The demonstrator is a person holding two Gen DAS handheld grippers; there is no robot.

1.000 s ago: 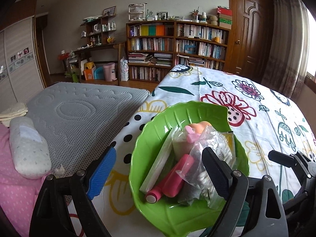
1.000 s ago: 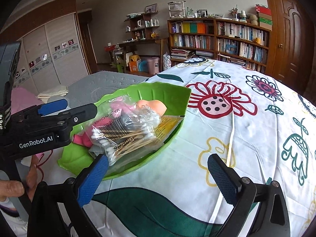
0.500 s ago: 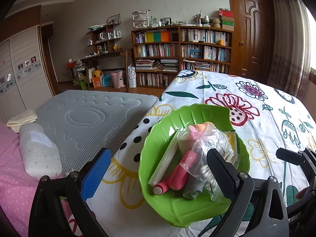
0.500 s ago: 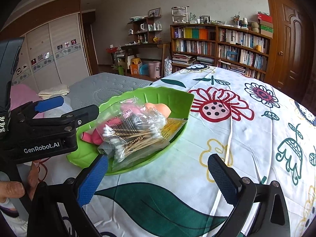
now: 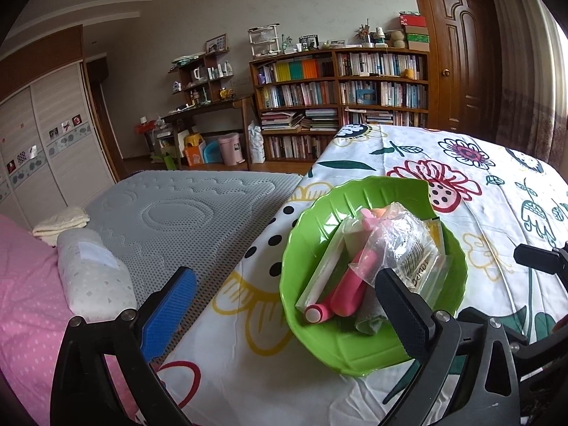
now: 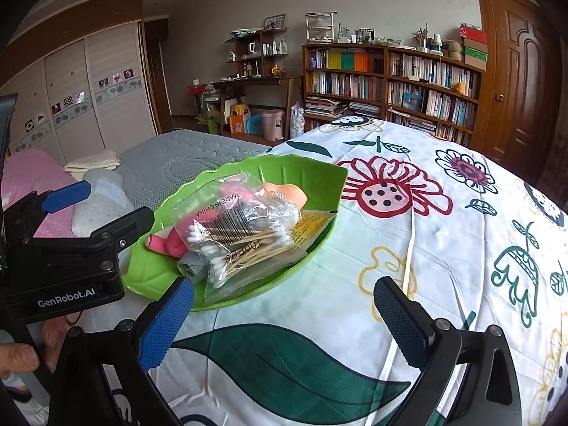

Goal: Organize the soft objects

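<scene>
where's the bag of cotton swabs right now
The bag of cotton swabs lies on top of the pile in the green leaf-shaped dish, over the pink tube, left of centre in the right wrist view.

A leaf-shaped tray (image 6: 319,177) sits on the flowered sheet (image 6: 443,248) ahead of my right gripper (image 6: 280,316) and to its left. In it a bag of cotton swabs (image 6: 241,234) lies on top of a tube (image 5: 349,289) and a flat packet (image 5: 321,277). My left gripper (image 5: 284,309) hangs at the tray's left side. Left of the sheet lies a mattress (image 5: 184,209), with a pillow (image 5: 92,277) on it. Bookshelves (image 6: 390,81) stand behind.
</scene>
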